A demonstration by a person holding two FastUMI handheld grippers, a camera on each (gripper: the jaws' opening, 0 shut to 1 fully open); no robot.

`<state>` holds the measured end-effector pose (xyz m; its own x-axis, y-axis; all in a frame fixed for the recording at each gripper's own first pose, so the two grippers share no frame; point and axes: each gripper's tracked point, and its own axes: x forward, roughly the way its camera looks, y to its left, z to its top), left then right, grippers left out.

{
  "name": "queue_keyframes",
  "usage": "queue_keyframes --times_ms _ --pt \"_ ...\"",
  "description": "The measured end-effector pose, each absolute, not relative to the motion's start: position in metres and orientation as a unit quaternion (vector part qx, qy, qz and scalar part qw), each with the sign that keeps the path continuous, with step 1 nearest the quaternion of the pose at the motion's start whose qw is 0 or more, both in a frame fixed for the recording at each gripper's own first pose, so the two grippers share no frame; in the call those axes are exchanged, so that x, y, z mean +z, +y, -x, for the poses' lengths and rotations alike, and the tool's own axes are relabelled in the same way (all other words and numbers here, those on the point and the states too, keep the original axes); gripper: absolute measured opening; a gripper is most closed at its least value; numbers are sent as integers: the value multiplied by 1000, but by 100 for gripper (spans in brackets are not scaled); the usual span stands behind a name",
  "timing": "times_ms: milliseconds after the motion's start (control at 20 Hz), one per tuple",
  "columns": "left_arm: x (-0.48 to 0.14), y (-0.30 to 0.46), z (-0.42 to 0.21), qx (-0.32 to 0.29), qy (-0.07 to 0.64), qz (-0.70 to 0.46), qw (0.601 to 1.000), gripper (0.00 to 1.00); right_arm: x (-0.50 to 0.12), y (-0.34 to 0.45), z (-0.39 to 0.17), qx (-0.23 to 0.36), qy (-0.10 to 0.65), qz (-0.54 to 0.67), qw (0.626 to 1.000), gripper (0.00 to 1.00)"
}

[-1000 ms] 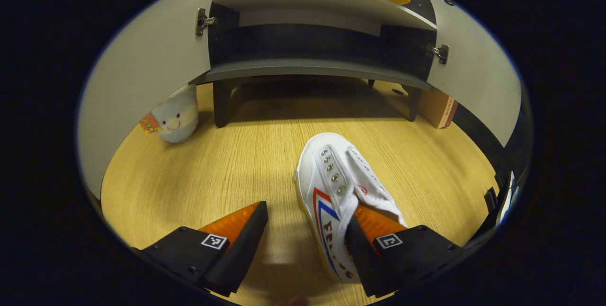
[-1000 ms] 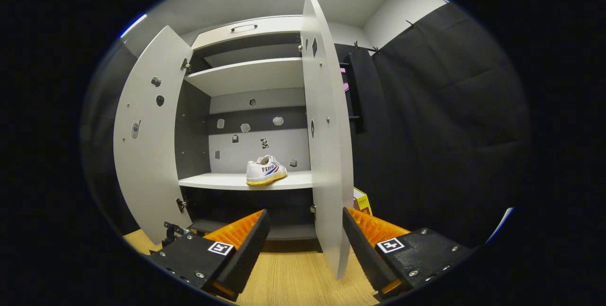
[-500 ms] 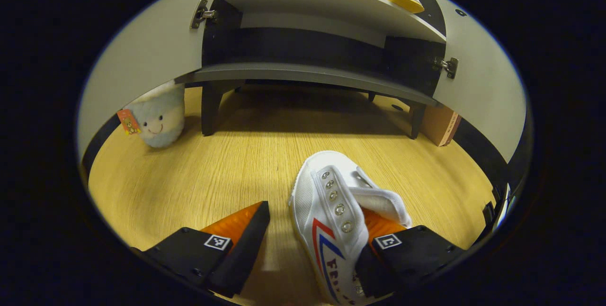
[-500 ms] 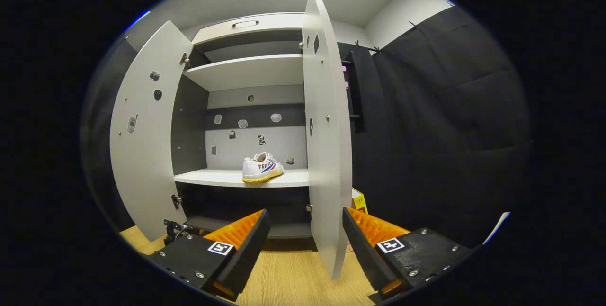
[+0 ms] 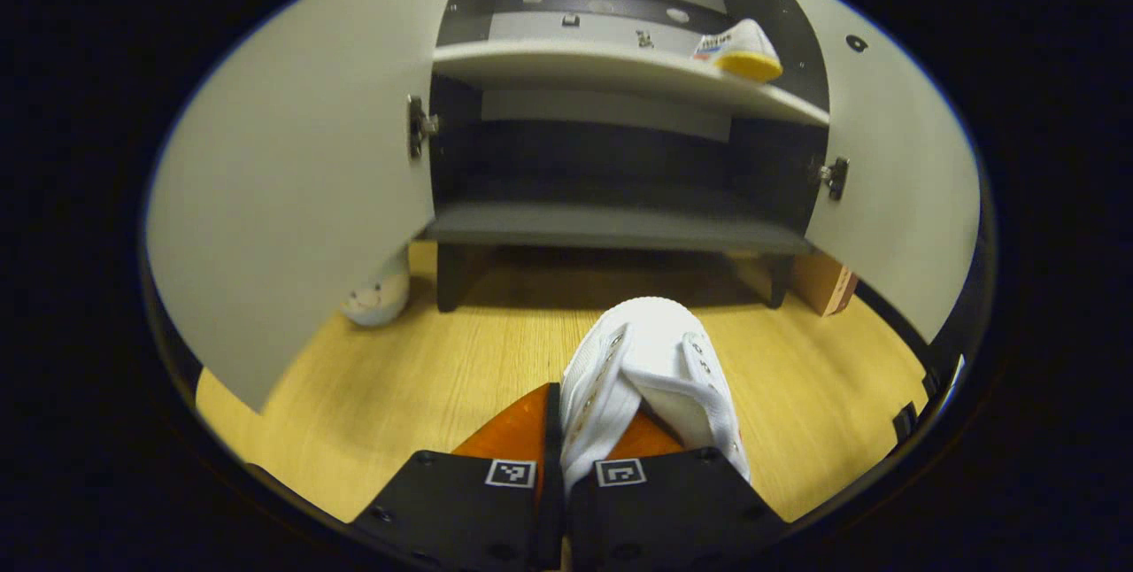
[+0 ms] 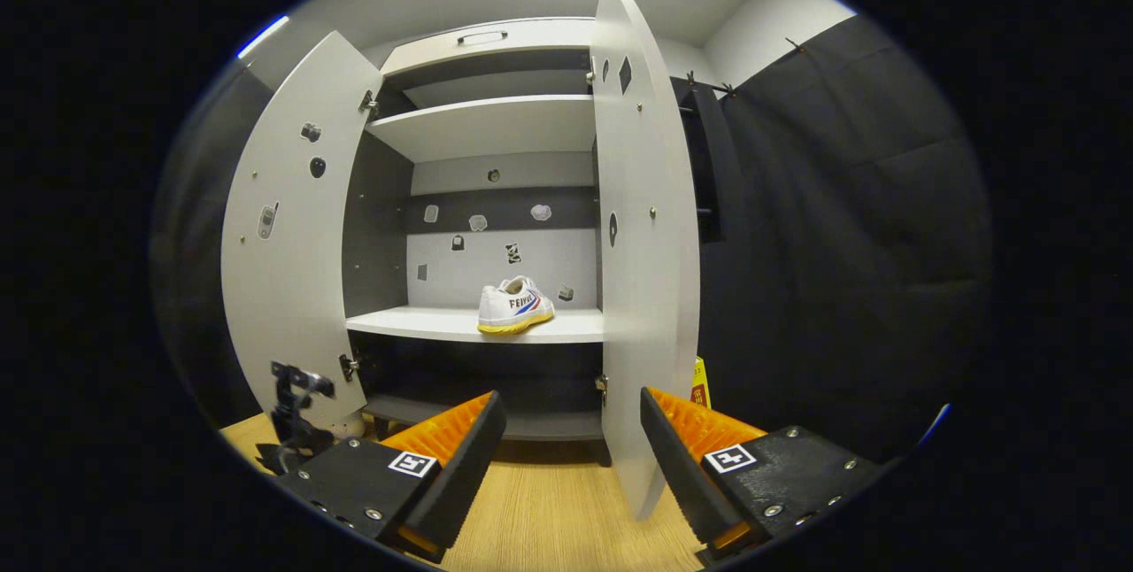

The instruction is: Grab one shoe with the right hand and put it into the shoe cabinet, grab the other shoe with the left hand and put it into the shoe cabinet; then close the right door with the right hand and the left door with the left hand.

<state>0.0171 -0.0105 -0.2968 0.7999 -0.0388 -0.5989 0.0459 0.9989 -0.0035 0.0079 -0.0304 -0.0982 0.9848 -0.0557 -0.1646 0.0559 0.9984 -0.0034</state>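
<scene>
Left gripper view, left tool (image 5: 560, 457): clamped on the side wall of the second shoe (image 5: 651, 377); half a second ago its fingers stood wide apart with only one tucked inside the shoe's opening.
Second shoe: held toe forward, pointing at the shoe cabinet (image 5: 620, 227); whether it has left the floor (image 5: 372, 404) cannot be told.
Change in aim: the view has tipped up since then, so the cabinet's middle shelf (image 5: 611, 72) sits more squarely ahead.
First shoe (image 5: 739, 50): resting near the right end of that shelf, as before.
Right gripper view, right tool (image 6: 564, 448): fingers spread, holding nothing, idling near the edge of the right door (image 6: 646, 244).
Doors: right door and left door (image 6: 288, 227) both swung wide.
Meaning for the task: grasp looks done; carrying to the shelf appears next, then both doors.
</scene>
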Motion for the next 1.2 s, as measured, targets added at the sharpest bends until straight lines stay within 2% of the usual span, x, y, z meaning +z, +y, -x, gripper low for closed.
queue_keyframes --times_ms 250,450,650,850,950,1000,1200 --pt "-132 -16 -72 -11 220 45 974 11 -101 -23 -10 -18 82 -11 996 94" --pt "-53 -21 -142 -38 179 53 982 11 -100 -21 -6 -14 78 -13 997 94" --pt "-39 -28 -208 -28 168 35 985 10 -98 -24 -2 -22 74 -15 997 94" --pt "-58 -37 -262 -24 209 9 978 10 -98 -34 3 -36 75 -18 996 94" --pt "-75 -38 -281 -20 230 -9 973 10 -97 -41 6 -45 75 -16 996 98" --pt "-84 -37 -287 -16 243 -12 970 10 -97 -44 8 -49 74 -17 996 94" --pt "-118 -32 -301 14 293 -9 956 10 -100 -57 17 -70 75 -21 995 94"
